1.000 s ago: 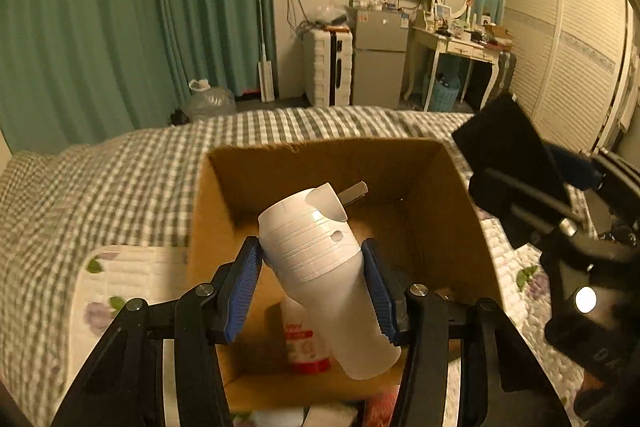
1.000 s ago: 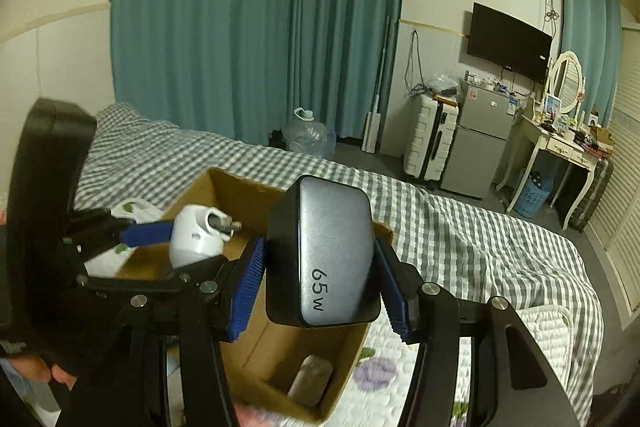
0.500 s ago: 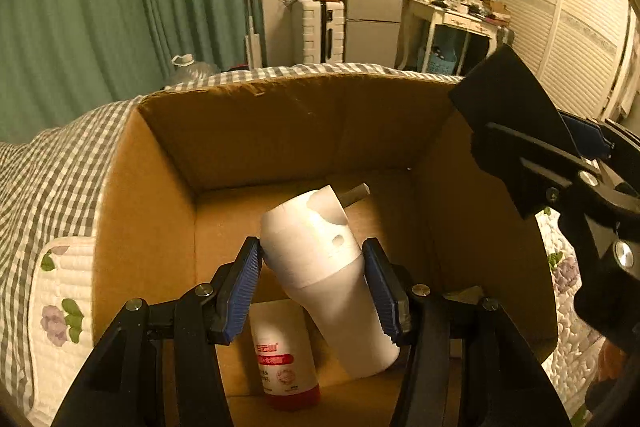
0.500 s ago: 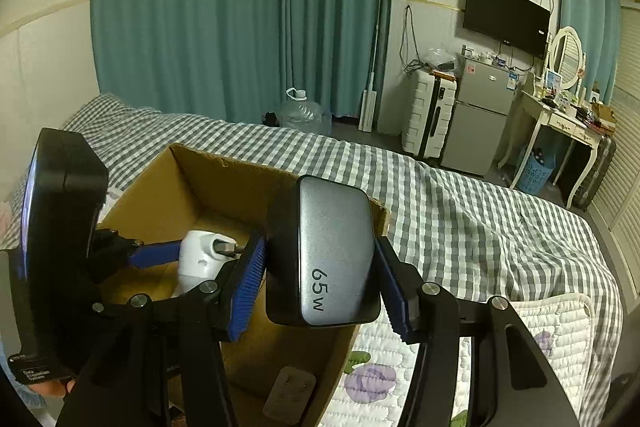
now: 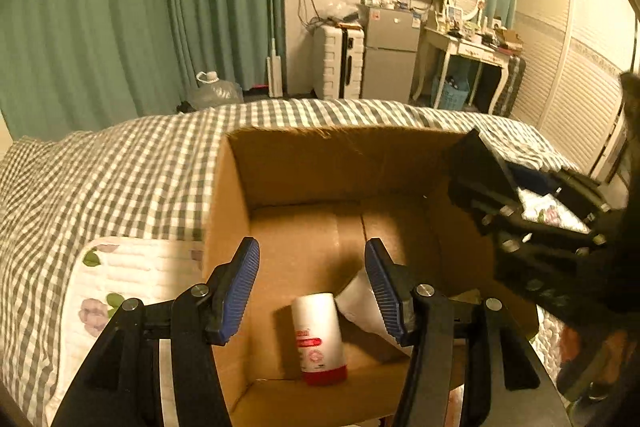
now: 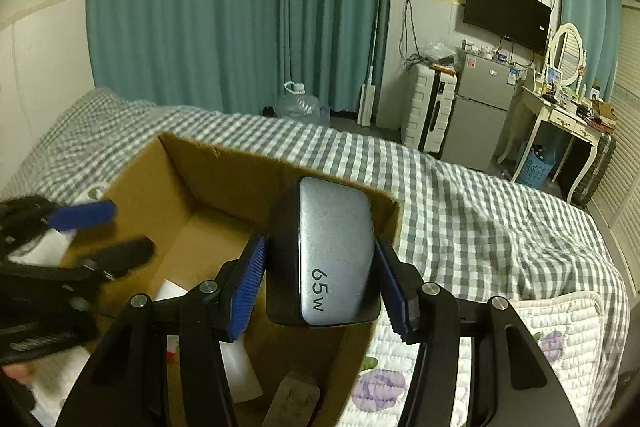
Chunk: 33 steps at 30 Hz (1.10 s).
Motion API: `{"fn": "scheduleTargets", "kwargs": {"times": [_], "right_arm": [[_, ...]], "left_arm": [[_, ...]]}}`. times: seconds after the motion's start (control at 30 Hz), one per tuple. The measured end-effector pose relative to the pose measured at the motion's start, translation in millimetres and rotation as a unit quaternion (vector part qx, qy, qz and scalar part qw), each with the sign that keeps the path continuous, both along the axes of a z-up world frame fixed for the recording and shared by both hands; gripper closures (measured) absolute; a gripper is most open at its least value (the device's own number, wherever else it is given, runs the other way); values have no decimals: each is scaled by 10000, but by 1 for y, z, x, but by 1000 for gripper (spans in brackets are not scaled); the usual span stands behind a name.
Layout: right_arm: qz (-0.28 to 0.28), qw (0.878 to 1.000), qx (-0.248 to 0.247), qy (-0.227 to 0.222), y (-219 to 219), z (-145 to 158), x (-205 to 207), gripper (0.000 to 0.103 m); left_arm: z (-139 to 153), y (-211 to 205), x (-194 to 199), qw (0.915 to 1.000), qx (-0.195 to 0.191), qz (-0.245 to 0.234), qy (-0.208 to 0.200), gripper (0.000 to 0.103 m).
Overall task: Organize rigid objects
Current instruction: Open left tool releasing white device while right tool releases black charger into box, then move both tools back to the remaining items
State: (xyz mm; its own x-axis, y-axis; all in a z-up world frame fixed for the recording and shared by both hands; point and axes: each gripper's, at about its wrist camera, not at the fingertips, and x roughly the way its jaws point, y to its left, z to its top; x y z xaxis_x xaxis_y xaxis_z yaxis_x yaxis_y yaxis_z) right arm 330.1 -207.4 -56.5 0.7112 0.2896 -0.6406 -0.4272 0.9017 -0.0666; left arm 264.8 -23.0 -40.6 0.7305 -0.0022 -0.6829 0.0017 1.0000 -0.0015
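On the bed (image 5: pixel 120 171), under its grey-and-white checked cover, an open cardboard box (image 5: pixel 304 167) fills the middle of the left wrist view. It is the receiving container.

At 3 o'clock of that view the right tool (image 6: pixel 318 281) comes in over the box's right wall. In its own view its blue pads (image 6: pixel 248 287) are clamped on a 65W power adapter (image 6: pixel 332 251): a dark rounded block with a grey face, held upright above the box's near right corner.

The left tool (image 5: pixel 312 285) stands wide and empty above the box floor.

Inside, at 6 o'clock, a white bottle with a red base (image 5: pixel 320 339) lies on the floor. A white cylindrical appliance (image 5: pixel 360 303) rests just beside it at its 2 o'clock, partly hidden by the left tool's right pad.

Risks, as judged:
- The two tools are close over one opening. A careless withdrawal or descent could make them collide.
- The adapter hangs near the cardboard edge. Released there, it may catch the wall and tip out onto the bed.
- Dropped from height, it would strike the bottle or appliance.
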Motion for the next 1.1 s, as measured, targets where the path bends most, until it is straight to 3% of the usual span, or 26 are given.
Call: {"fn": "scheduleTargets", "kwargs": {"times": [0.17, 0.3, 0.43, 0.5, 0.87, 1.1], "right_arm": [[-46, 9995, -294, -70, 13, -16, 10, 49], [-50, 9998, -212, 38, 11, -16, 14, 48], [-98, 9999, 128, -39, 3, -5, 6, 29], [-97, 9998, 148, -88, -1, 2, 0, 29], [-49, 9985, 519, -193, -36, 54, -81, 28], [11, 9989, 450, -136, -45, 48, -140, 27]], "left_arm": [[-2, 8, -1, 10000, -63, 10, -48, 45], [-7, 12, -2, 9999, 3, 134, -66, 45], [-5, 14, -6, 9998, -43, 153, -91, 45], [0, 11, -11, 9998, -100, 104, -134, 44], [44, 2, -82, 9974, -148, 57, -703, 42], [27, 4, -126, 9978, 11, 166, -648, 41]]}}
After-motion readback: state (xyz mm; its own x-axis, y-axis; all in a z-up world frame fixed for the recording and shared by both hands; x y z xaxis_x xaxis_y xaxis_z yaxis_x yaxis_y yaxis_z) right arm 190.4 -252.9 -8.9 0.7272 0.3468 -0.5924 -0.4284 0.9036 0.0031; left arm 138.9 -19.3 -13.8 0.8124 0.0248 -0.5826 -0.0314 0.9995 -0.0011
